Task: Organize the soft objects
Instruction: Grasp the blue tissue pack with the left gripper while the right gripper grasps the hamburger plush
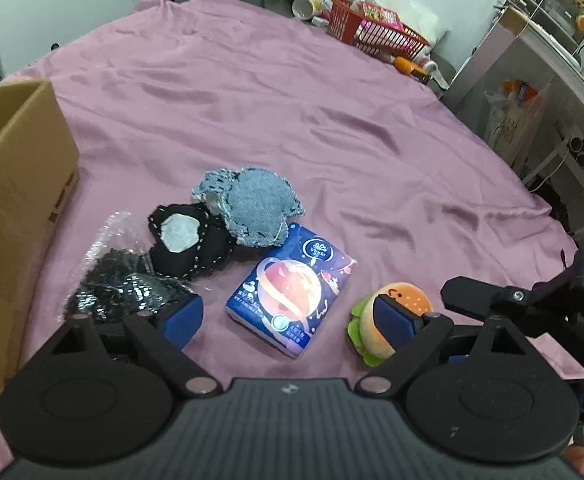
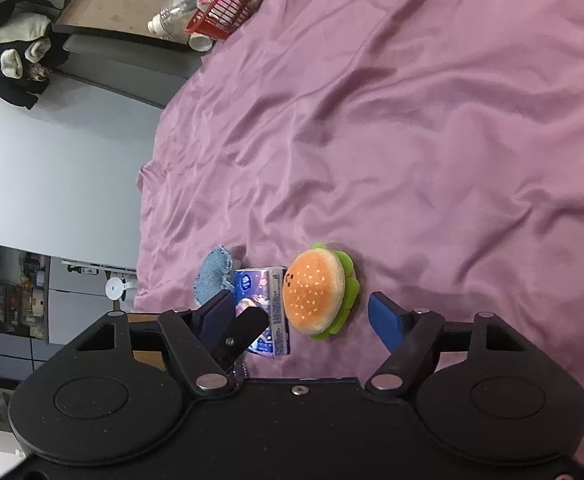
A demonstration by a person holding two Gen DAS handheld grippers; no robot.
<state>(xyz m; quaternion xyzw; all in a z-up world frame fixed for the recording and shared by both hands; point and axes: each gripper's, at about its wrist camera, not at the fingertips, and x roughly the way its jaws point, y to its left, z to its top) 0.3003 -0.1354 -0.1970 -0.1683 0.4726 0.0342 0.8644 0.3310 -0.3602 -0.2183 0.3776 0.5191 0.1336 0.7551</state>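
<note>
Right claw (image 2: pixel 305 318) spread, flanking burger plush (image 2: pixel 317 292), unpinched

Left gripper (image 1: pixel 288 320): jaws standing wide apart, blue pads (image 1: pixel 182 320) hanging over the pink bedsheet (image 1: pixel 292 120), gripping nothing. Tissue pack (image 1: pixel 292 288), blue with a planet print: lying flat between the pads. Burger plush (image 1: pixel 387 320): sitting just right of the pack, partly hidden behind the right pad. Denim pouch (image 1: pixel 252 208) and black stitched pouch (image 1: pixel 192 240): lying touching, beyond the pack. Clear bag of dark items (image 1: pixel 120 284): resting at left. Cardboard box (image 1: pixel 16 208): standing at far left. Right gripper (image 1: pixel 531 300): showing at the right edge. Red basket (image 1: pixel 371 32): sitting at the far edge.
</note>
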